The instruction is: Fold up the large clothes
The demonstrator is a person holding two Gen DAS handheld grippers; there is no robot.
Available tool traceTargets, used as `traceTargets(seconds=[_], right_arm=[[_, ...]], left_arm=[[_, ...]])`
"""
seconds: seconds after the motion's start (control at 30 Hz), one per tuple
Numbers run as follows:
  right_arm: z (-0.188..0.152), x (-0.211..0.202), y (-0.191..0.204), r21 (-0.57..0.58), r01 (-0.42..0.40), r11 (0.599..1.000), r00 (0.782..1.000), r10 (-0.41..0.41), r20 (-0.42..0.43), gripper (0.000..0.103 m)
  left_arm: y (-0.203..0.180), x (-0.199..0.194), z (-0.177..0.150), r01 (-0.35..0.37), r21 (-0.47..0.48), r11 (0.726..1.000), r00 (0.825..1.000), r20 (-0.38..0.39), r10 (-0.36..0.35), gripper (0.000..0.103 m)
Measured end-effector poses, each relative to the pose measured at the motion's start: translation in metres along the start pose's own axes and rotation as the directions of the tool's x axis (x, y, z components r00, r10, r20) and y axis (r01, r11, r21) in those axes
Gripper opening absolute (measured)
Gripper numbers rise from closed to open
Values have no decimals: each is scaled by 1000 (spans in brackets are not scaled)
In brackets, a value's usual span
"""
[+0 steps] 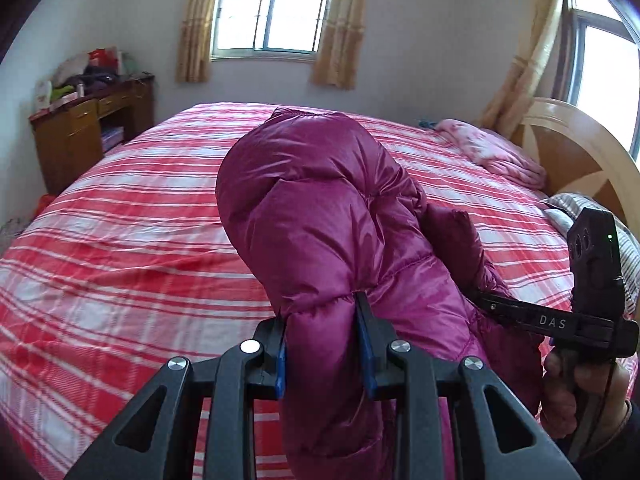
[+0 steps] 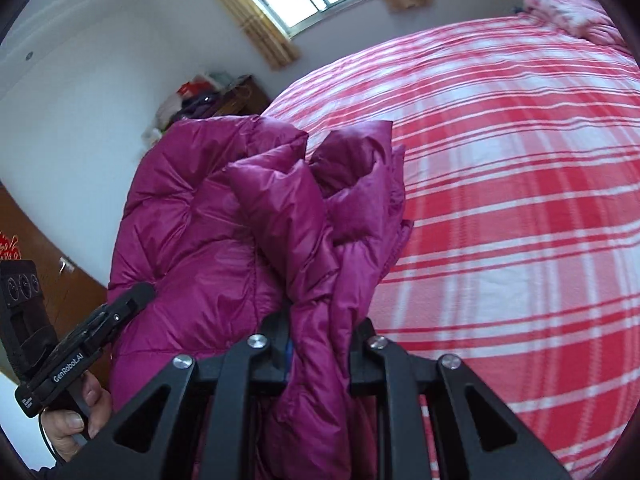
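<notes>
A magenta quilted down jacket (image 1: 320, 216) hangs bunched above the bed with the red and white plaid cover (image 1: 120, 240). My left gripper (image 1: 324, 332) is shut on a thick fold of the jacket. My right gripper (image 2: 320, 344) is shut on another bunched fold of the jacket (image 2: 224, 220), held up over the bed (image 2: 520, 200). The right gripper also shows at the right of the left wrist view (image 1: 560, 320), its tip buried in the jacket. The left gripper shows at the lower left of the right wrist view (image 2: 132, 296).
A pink folded blanket (image 1: 492, 148) lies near the wooden headboard (image 1: 580, 152). A striped pillow (image 1: 580, 208) lies beside it. A cluttered wooden desk (image 1: 88, 120) stands at the far left by the wall. Curtained windows (image 1: 272, 4) are behind the bed.
</notes>
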State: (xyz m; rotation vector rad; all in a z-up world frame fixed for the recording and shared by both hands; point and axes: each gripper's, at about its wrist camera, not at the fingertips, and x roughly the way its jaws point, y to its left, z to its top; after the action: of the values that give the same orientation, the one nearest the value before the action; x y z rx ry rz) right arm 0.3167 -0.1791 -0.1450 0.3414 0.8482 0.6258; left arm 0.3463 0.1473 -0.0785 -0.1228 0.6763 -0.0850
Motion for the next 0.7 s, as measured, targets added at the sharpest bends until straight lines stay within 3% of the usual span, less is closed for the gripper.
traceTargets(seconds=[0.37,0.57,0.7], right_arm=[[9,70,46,-62,-63,996,994,57,-94,20],[14,108,56,-75,-70,995,988,59,-141,20],[15,113,57,-72,-70,995,988,59,-146,20]], left_arm=[[55,-11,-14,-110,-51,993,994,-4,110,29],[85,-4,-34,-145,-92,985,989,-48,141,29],[92,-1,-40,-148,-98,984,988,-56,143,29]])
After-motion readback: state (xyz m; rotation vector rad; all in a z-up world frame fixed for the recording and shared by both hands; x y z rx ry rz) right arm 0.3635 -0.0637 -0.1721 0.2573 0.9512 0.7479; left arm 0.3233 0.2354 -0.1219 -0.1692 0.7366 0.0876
